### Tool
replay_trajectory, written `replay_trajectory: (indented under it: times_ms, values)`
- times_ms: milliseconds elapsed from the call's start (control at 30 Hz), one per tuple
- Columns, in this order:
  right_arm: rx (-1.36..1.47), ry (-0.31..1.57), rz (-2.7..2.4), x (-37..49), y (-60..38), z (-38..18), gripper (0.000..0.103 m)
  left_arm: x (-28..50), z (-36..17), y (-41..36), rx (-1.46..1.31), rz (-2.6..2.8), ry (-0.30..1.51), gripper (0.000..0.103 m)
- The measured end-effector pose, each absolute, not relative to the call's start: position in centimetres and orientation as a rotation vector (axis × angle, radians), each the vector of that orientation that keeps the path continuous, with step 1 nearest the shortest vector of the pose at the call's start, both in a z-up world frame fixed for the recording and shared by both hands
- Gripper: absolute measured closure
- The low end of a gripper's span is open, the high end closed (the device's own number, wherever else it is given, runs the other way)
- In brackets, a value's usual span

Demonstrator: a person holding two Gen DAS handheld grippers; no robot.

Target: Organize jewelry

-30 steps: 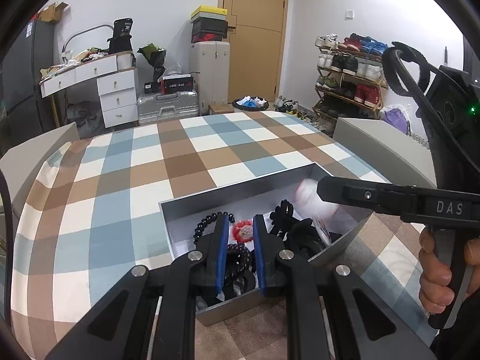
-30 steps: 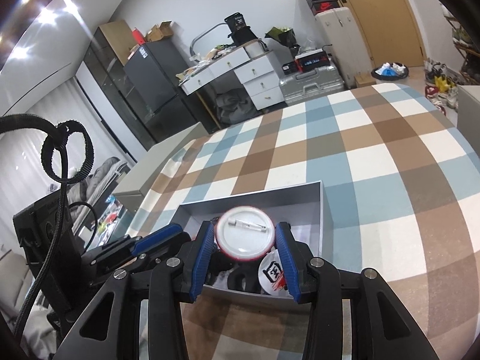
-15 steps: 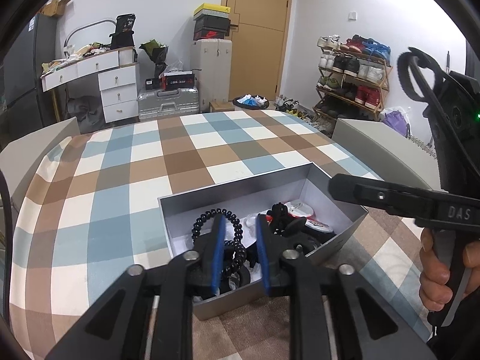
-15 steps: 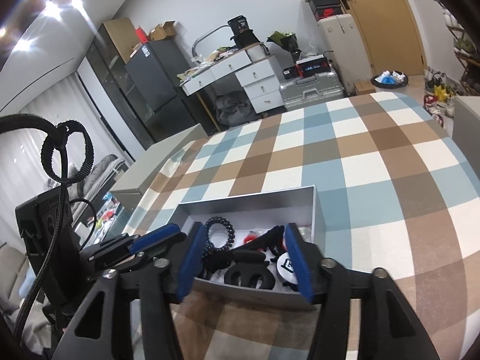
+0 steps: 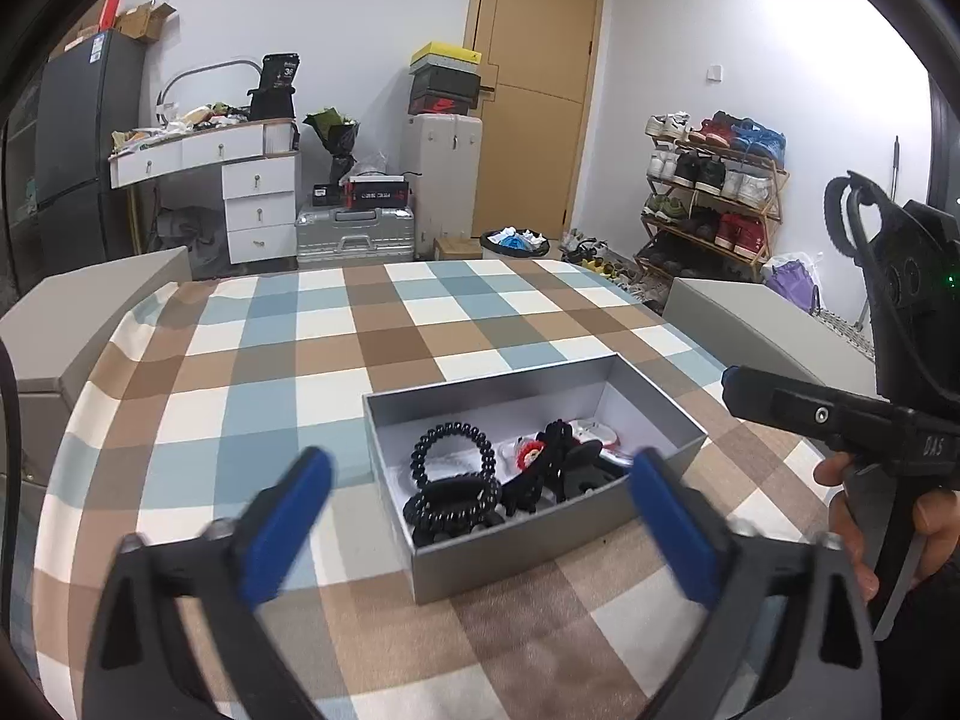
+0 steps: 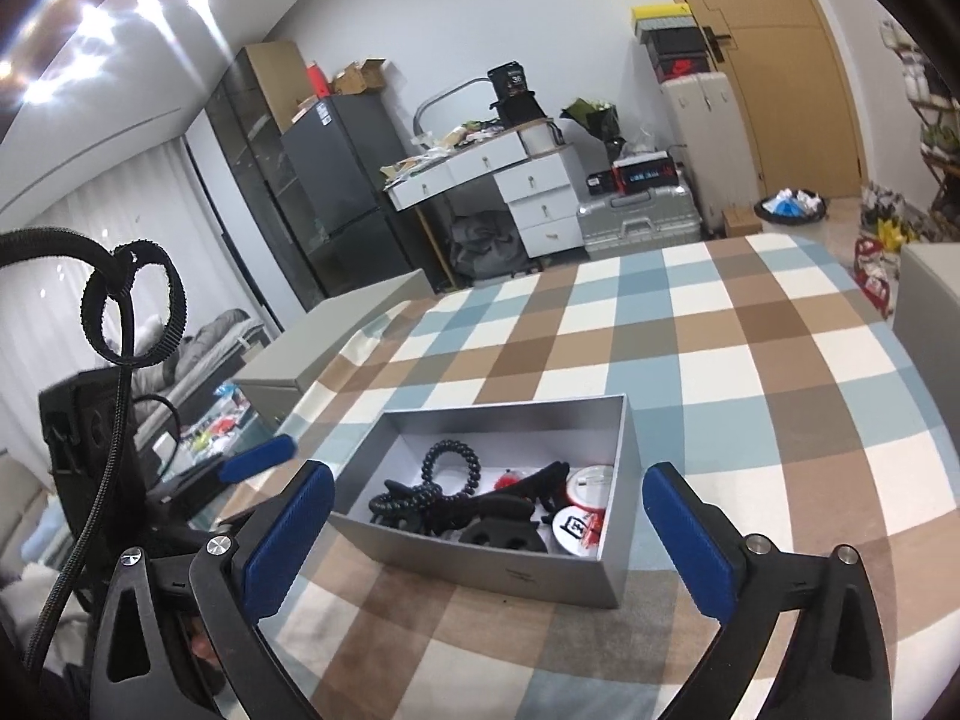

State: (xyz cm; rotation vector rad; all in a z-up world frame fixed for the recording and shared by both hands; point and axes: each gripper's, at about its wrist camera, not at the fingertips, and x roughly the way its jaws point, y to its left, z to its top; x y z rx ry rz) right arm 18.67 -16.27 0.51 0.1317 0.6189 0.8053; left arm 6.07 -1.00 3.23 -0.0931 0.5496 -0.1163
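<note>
Both jaws are opening wide with nothing between them: left hand-held gripper [image 5: 474, 516], right hand-held gripper [image 6: 489, 525]. Just beyond, the open grey cardboard box [image 6: 510, 573] is sitting lower centre on the checked tabletop [image 6: 720, 360], holding the black coiled hair tie [image 6: 453, 465], black plastic claw clip [image 6: 504, 534] and round white pin badge [image 6: 576, 531]. All look light; the tie is soft, the badge probably slippery, best pinched at the rim. The pile is overlapping, hiding the lower items; a small red piece is unclear.

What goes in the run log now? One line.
left gripper: opening, empty | right gripper: opening, empty | gray box: holds jewelry
</note>
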Motion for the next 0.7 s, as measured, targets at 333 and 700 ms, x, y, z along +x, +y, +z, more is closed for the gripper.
replay_trajectory:
  times_ms: [333, 700]
  values:
    - [0.042, 0.494, 0.821, 15.8, -16.5, 0.5, 0.000, 4.7, 2.2, -0.2, -0.096, -0.058, 0.513, 0.001]
    - [0.031, 0.420, 0.791, 15.0, -16.9, -0.9, 0.000, 3.8, 1.6, 0.3, -0.083, -0.029, 0.455, 0.001]
